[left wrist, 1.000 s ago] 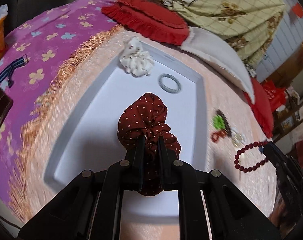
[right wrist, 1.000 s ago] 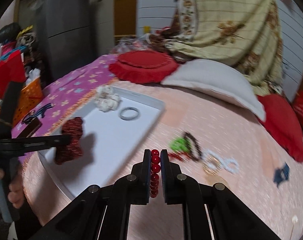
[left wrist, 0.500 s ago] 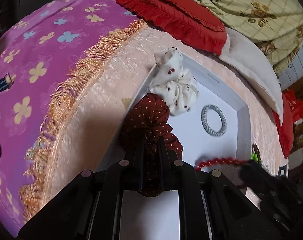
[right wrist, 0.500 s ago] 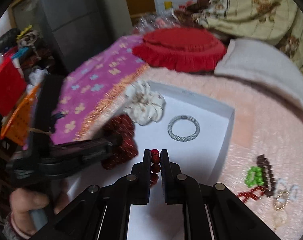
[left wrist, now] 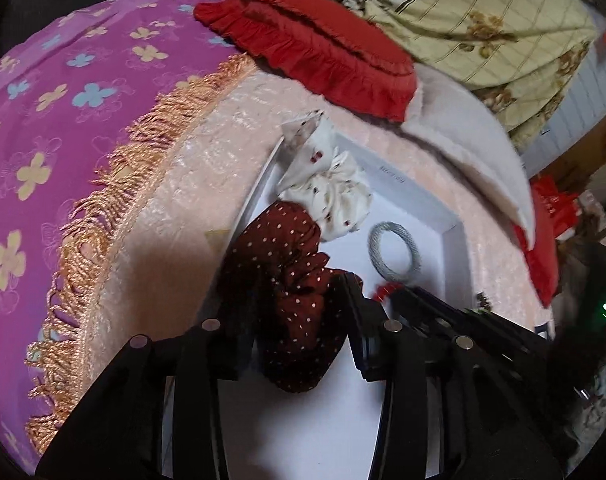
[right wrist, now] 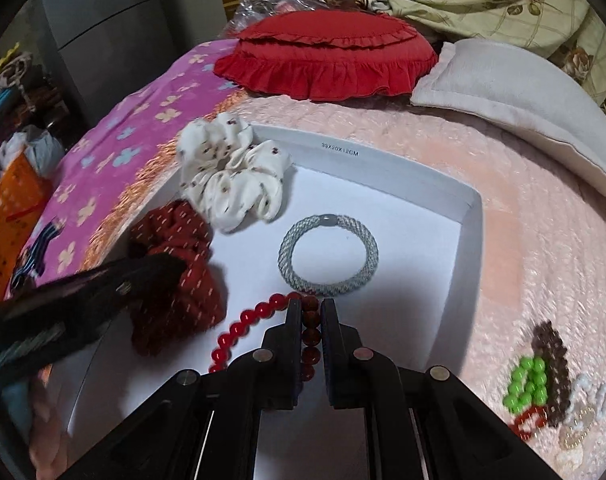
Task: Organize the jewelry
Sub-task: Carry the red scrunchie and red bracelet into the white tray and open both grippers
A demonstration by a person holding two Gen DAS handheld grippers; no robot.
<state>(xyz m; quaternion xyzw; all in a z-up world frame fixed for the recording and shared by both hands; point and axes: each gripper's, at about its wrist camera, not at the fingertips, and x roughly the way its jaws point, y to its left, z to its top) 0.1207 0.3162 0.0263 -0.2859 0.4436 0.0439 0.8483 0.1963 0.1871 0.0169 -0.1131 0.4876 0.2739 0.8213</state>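
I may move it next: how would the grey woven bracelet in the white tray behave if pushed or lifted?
The grey bracelet lies flat in the white tray as a neat ring, so it probably slides, not rolls. It holds its round shape, suggesting some stiffness. It looks light.

The left gripper (right wrist: 103, 292) and the hand (right wrist: 43, 432) holding it smear into blur at the right wrist view's left edge, the red bead bracelet (right wrist: 259, 320) runs hidden behind the right gripper's (right wrist: 312, 312) fingers, and the far-right bead pile (right wrist: 551, 384) blurs together
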